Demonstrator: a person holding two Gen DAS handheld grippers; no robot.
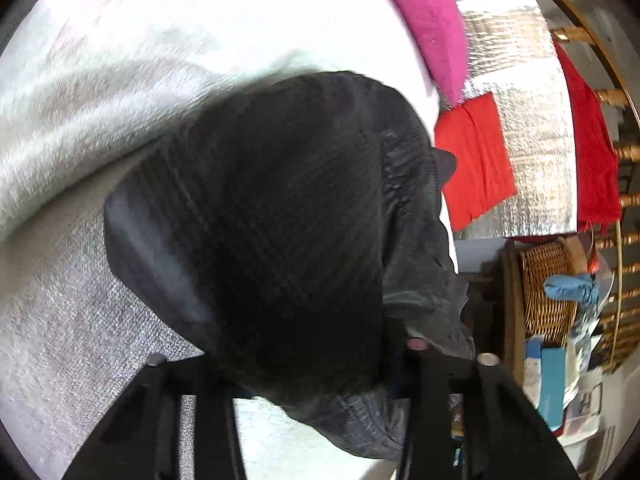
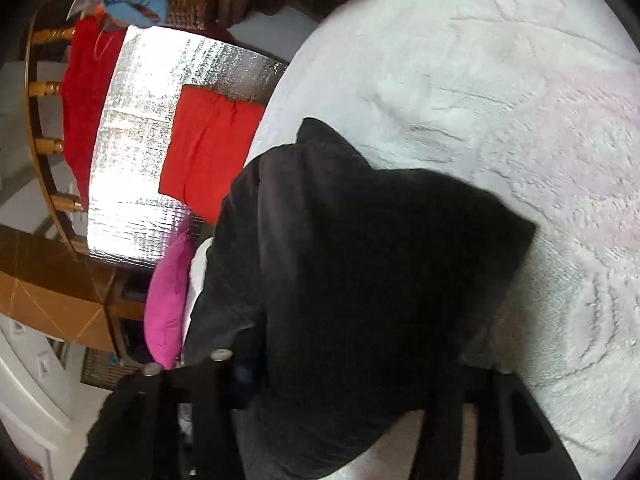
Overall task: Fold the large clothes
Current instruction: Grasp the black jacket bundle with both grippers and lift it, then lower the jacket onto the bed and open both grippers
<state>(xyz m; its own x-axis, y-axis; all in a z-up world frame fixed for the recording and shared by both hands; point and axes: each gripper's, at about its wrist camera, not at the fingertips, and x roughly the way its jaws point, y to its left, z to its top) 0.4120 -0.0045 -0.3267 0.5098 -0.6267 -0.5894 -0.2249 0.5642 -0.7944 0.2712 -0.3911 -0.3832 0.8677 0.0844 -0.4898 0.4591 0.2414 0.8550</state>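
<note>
Fingers of both grippers are mostly buried under dark cloth, so their pads cannot be seen. The left gripper [image 1: 316,364] has the black garment [image 1: 280,208] bunched between its narrowed jaws, and the fabric rises out of them in a taut hump, which reads as a grip on it. The right gripper [image 2: 320,376] looks the same: black garment [image 2: 380,280] fills the gap and drapes over the frame, apparently pinched.

Held at two points like this, the cloth hangs partly off the white textured bedspread [image 2: 500,100], likely so a section can be carried over and laid flat as a fold. The rest of it trails down toward the bed edge.

Behind, a red folded cloth [image 1: 476,160] lies on a silver foil mat [image 1: 532,92], and a pink cushion [image 1: 428,20] rests at the bedspread's rim, both apart from the fold area. A wicker basket [image 1: 544,280] stands further off.
</note>
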